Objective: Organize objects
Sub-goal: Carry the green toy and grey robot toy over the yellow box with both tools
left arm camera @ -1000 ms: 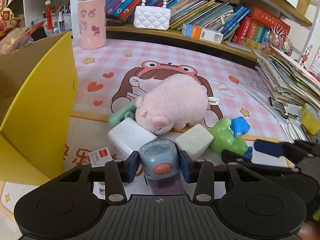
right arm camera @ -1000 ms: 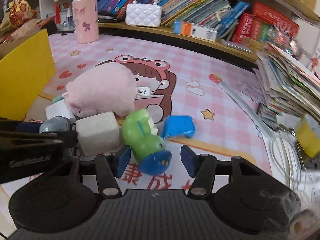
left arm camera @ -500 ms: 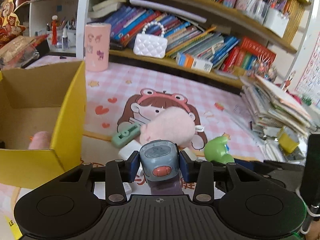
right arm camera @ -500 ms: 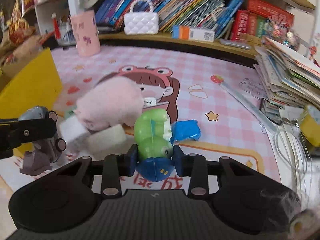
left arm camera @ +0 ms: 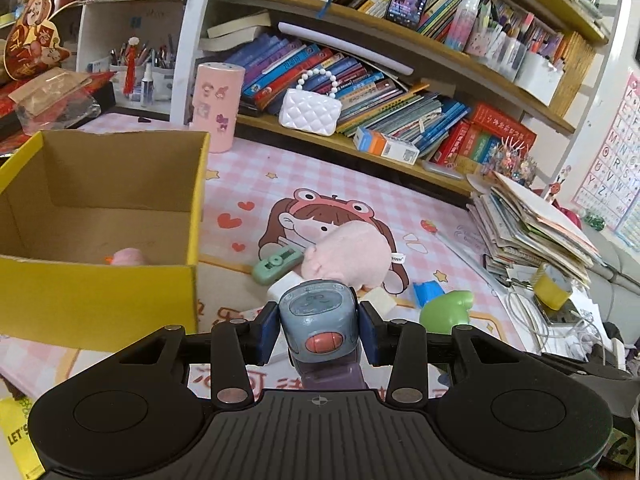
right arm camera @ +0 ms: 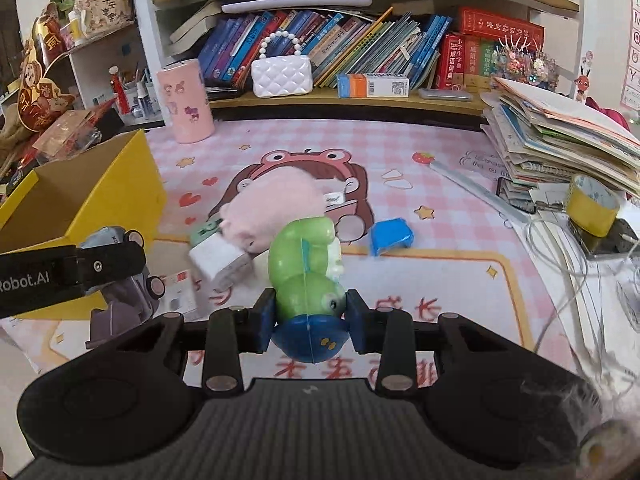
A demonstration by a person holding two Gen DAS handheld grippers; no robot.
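My left gripper is shut on a grey-blue toy with a red button and holds it above the mat, to the right of the open yellow cardboard box. A small pink toy lies inside the box. My right gripper is shut on a green frog toy with a blue base, lifted off the mat. A pink plush pig, a white block, a mint-green device and a blue piece lie on the mat.
A bookshelf runs along the back with a white quilted purse and a pink cylinder. A stack of papers, a yellow tape roll and cables sit at the right.
Both grippers have risen off the mat with their toys. The right gripper closed on the frog toy. The left gripper now looks down into the yellow box from higher up.
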